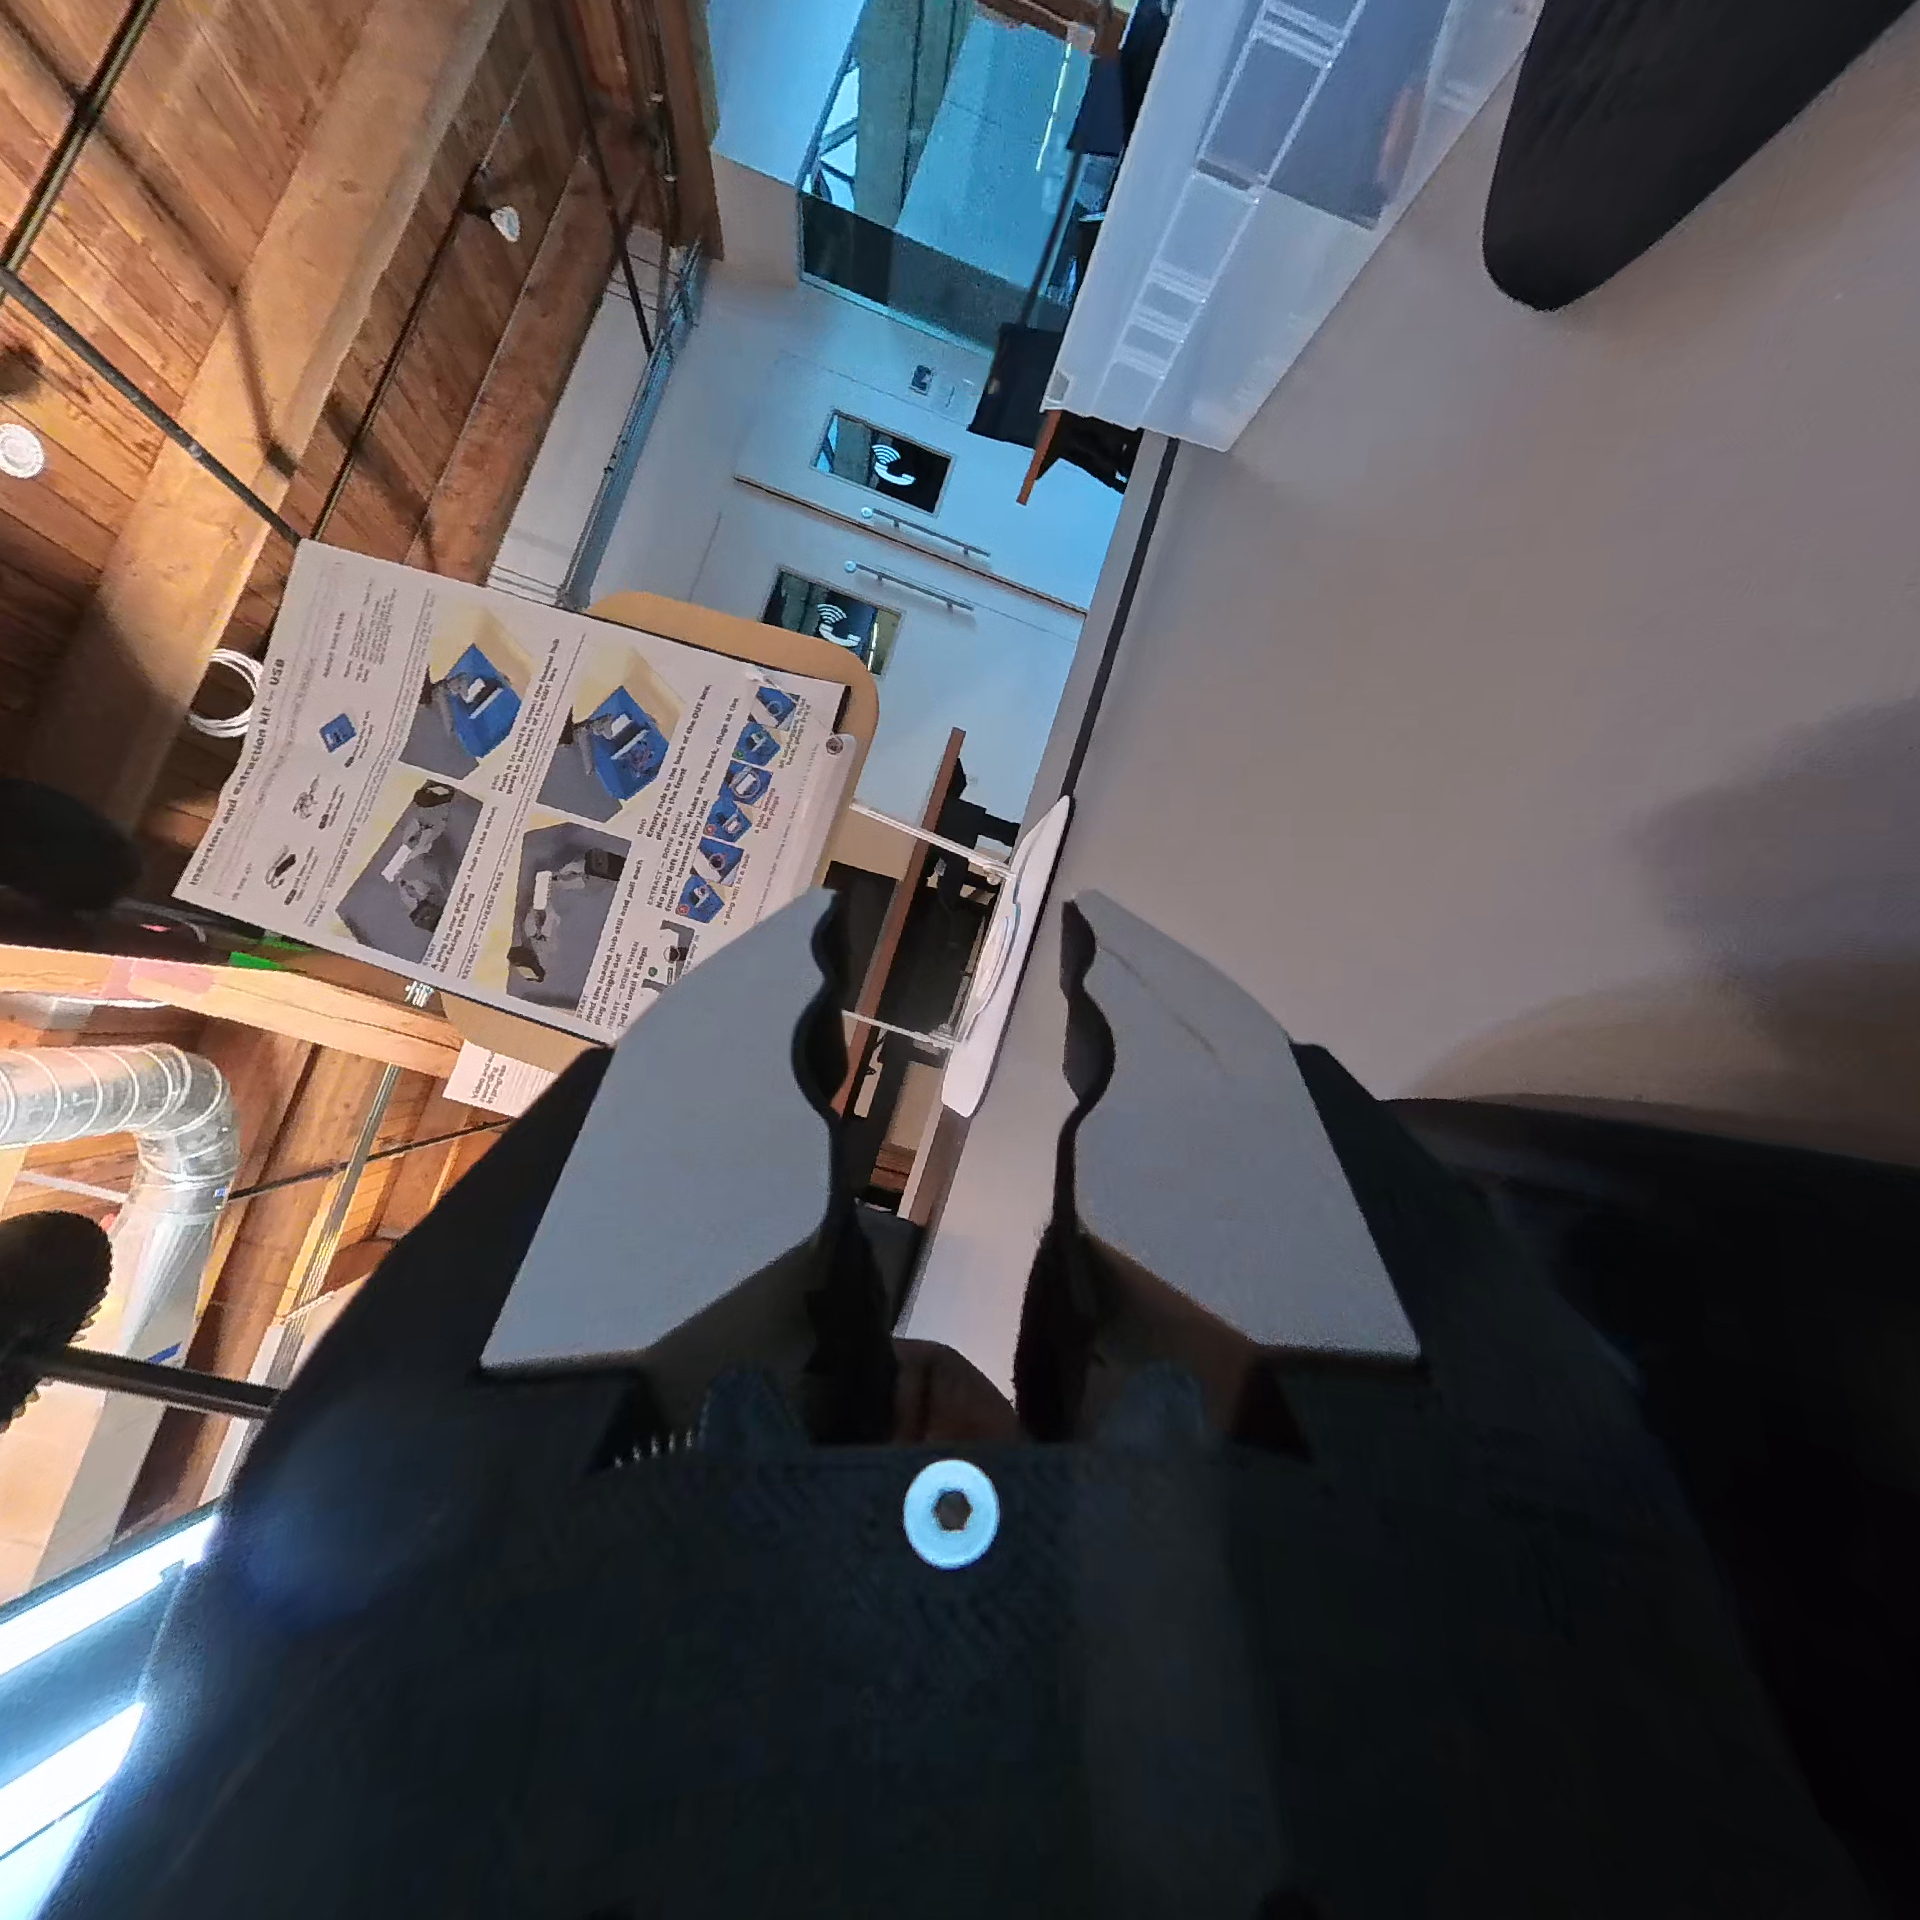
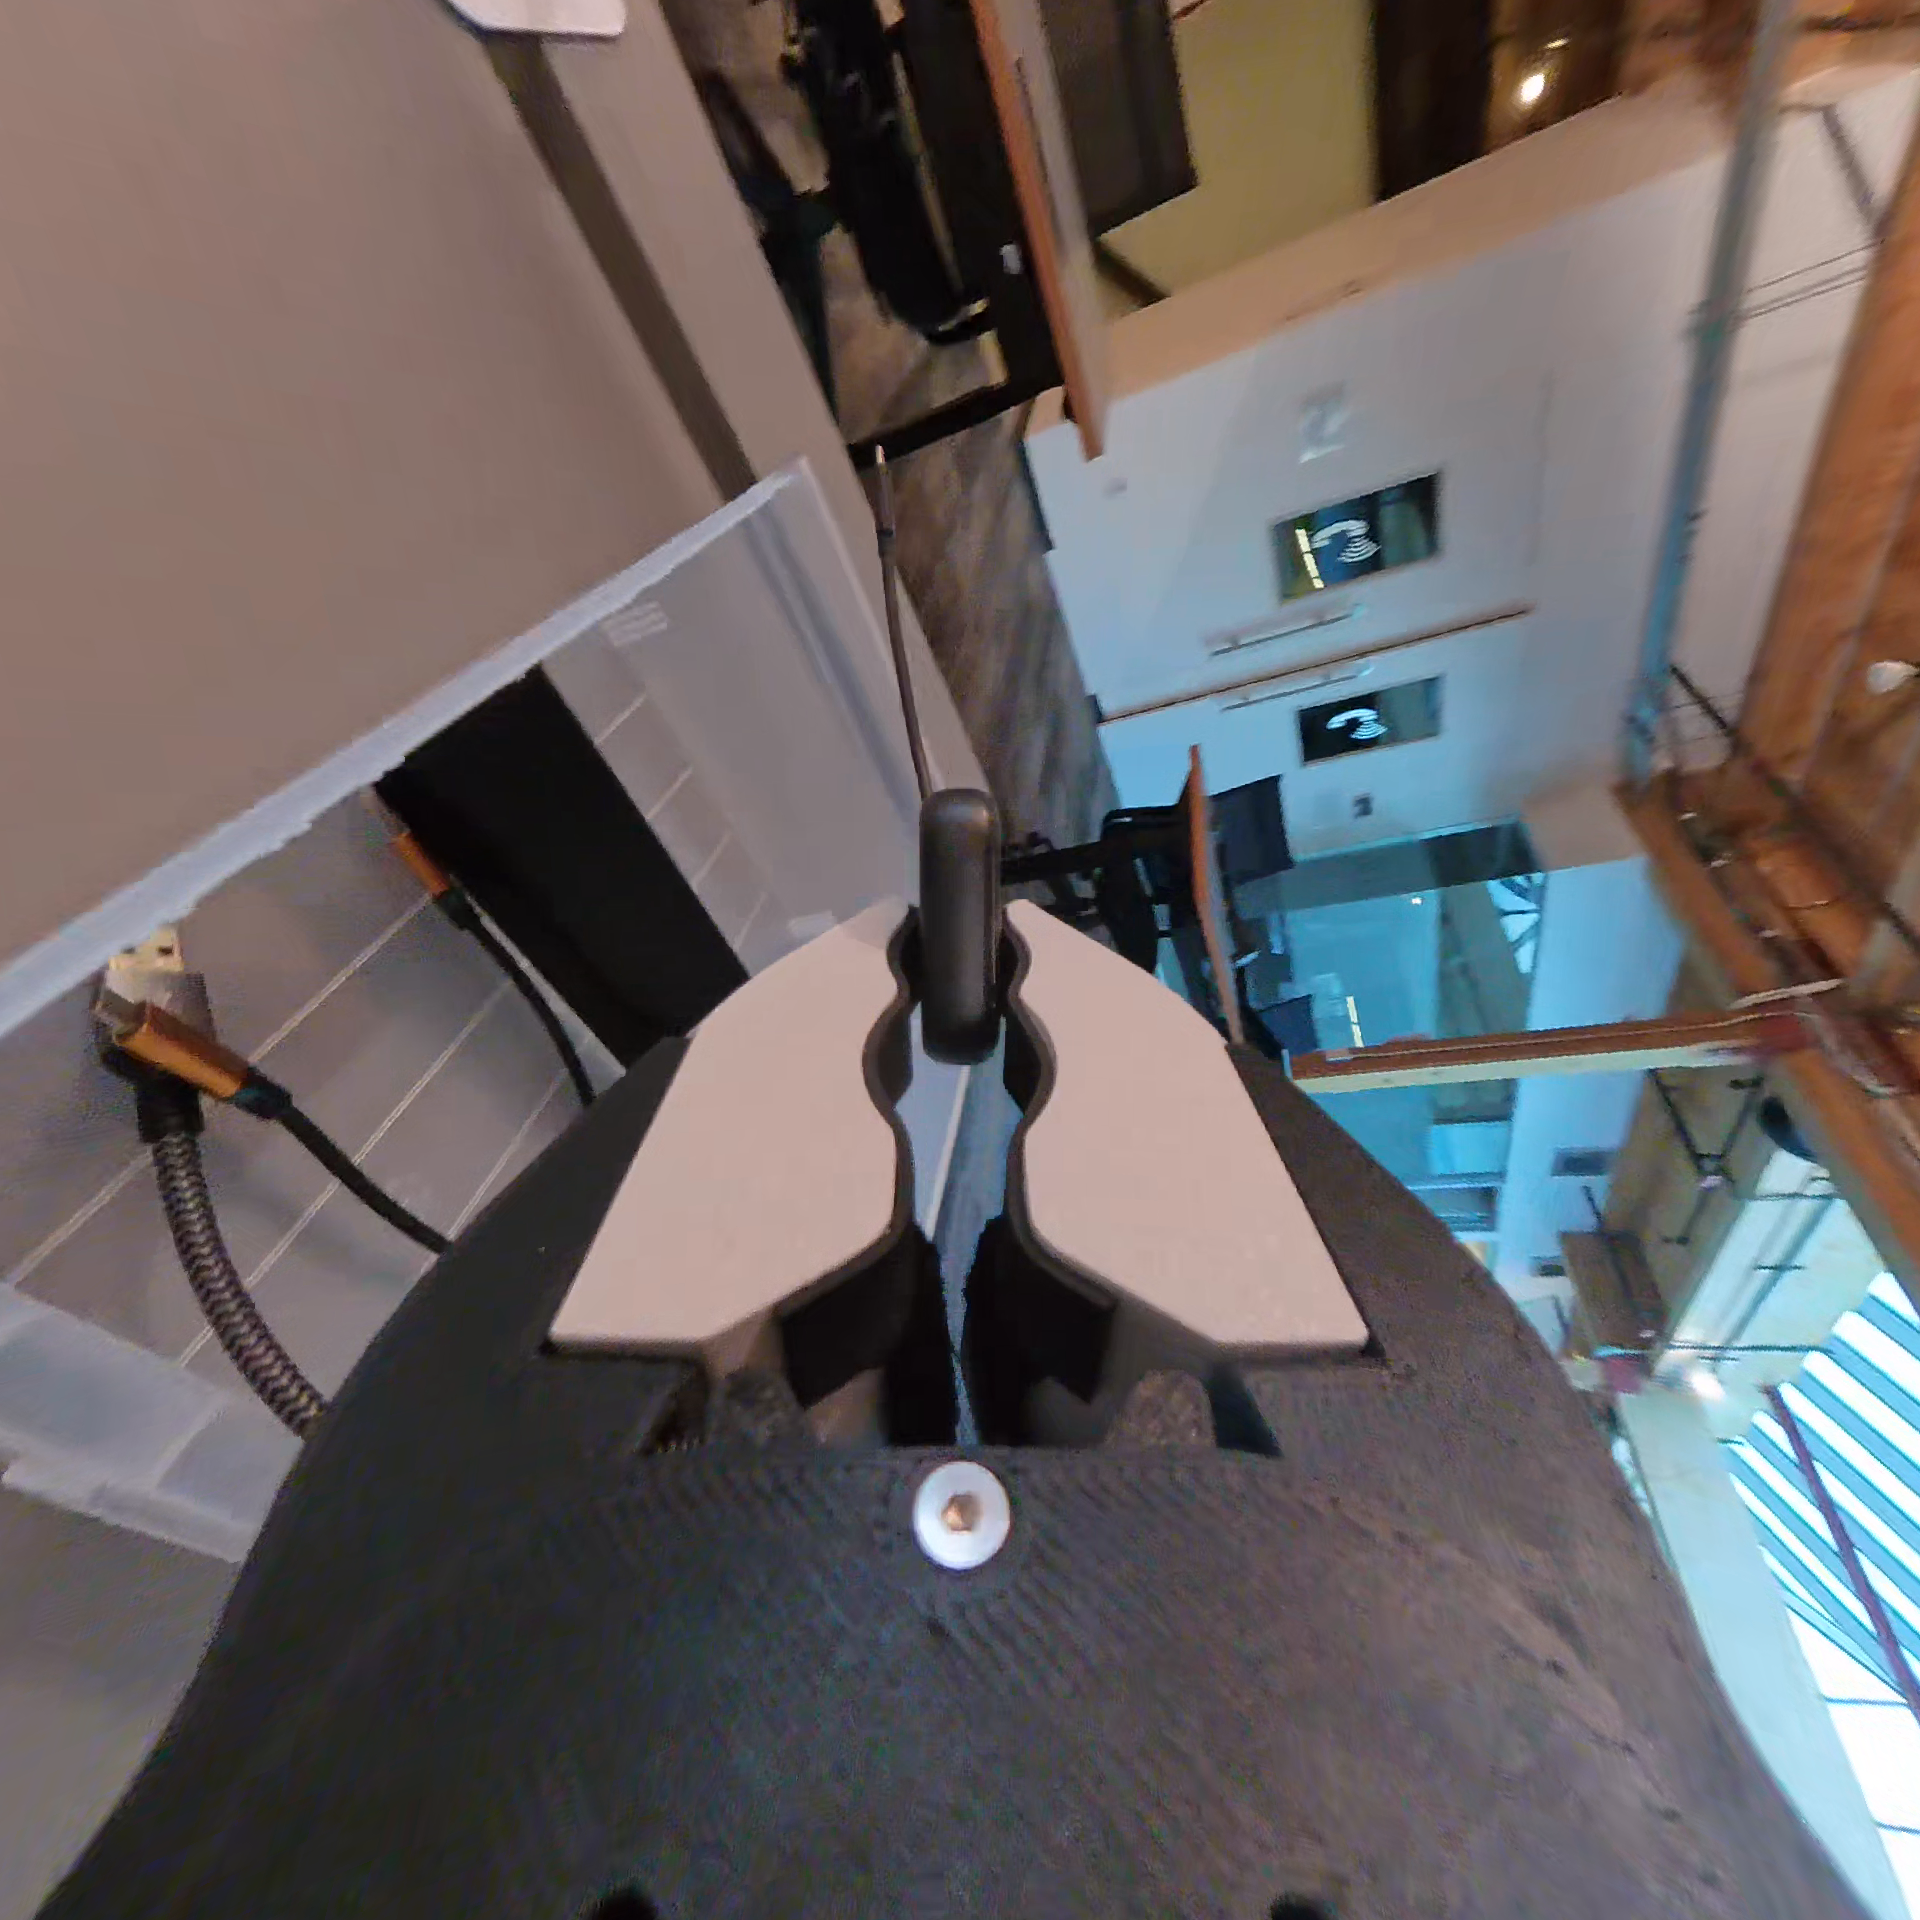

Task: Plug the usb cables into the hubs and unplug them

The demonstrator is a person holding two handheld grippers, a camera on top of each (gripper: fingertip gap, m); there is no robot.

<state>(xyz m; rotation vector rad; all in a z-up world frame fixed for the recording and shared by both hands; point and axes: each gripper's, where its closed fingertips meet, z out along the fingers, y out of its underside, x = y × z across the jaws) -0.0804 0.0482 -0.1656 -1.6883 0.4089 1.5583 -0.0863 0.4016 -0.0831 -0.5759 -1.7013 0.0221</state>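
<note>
**Small black hub held up, cables wait in the bin**

The small black rounded hub with a thin cord [image 2: 958, 925] sits mid-frame, pinched by the right gripper [image 2: 956, 971]. It may be a plug. Hold it straight. Braided cables with copper plugs [image 2: 171, 1039] lie lower left in the clear plastic bin [image 2: 717, 582], whose wall is close. The left gripper [image 1: 940, 971] gapes, holding nothing, beside the grey table edge [image 1: 1132, 623].
</note>
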